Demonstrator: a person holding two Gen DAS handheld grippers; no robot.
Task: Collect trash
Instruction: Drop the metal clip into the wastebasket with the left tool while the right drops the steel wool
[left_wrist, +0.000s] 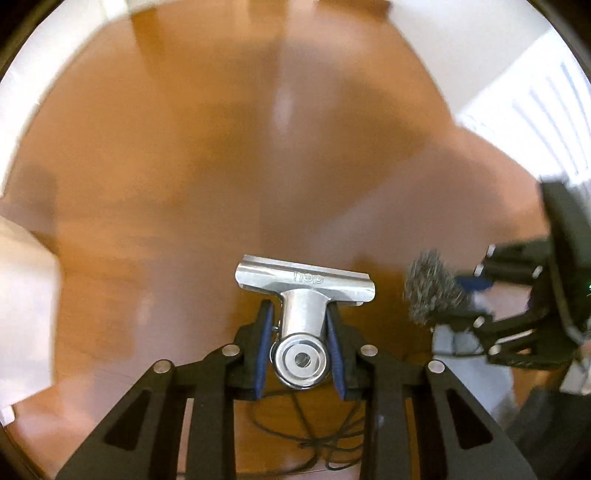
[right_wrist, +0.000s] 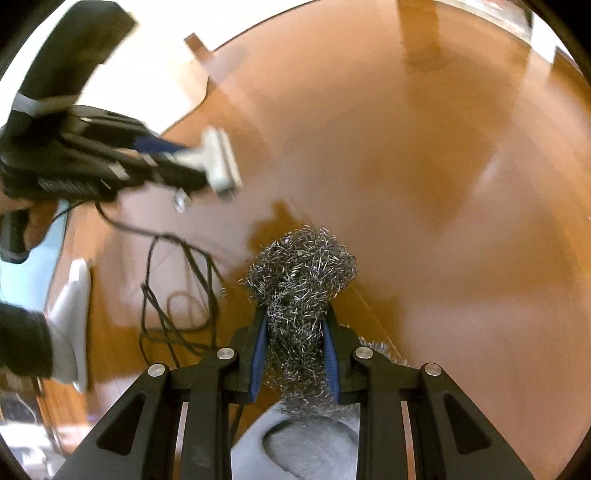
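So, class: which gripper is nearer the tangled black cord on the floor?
Left. The left gripper, clamping a metal clip, hangs directly over the cord; the right gripper is off to its side.

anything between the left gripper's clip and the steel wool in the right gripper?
Nothing solid: in the right wrist view, only bare wooden floor shows between the metal clip and the steel wool; the black cable lies lower left.

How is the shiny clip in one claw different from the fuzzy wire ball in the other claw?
The metal clip is smooth and mirror-shiny; the steel wool ball is a scratchy tangle of thin wires. The clip has a flat, stiff shape with a wide bar at its far end; the ball is round and bulges out past the pads. The left claw pinches the clip; the right claw squeezes the ball. Both are silvery metal, held above the wooden floor.
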